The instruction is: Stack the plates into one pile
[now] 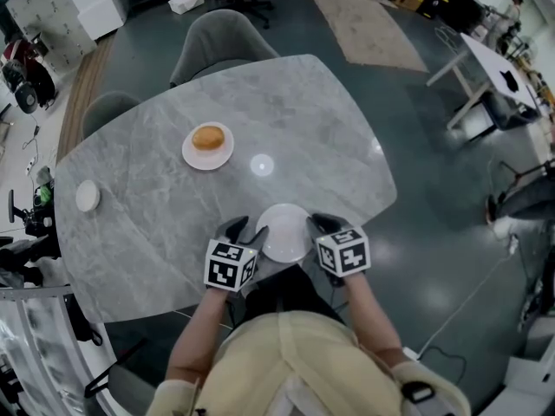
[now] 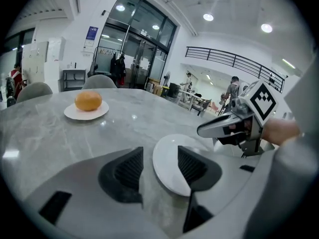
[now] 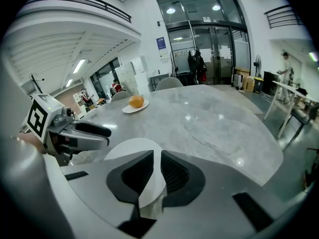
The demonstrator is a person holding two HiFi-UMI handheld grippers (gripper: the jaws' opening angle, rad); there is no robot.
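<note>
The empty plate (image 1: 284,231), lower centre of the head view, is clenched at its rim by the right gripper (image 1: 324,225); the left gripper (image 1: 236,230) stands released around the opposite rim. Both rims should be gripped before a level lift.

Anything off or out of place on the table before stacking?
One thing: the far plate carries a round orange food item, so another plate would likely not sit flat on it. Nothing spilled or broken shows.

Three plates (image 1: 284,232) (image 1: 192,155) (image 1: 87,196), one orange (image 1: 208,137), two chairs (image 1: 225,37) (image 1: 108,111), one table (image 1: 321,120).
</note>
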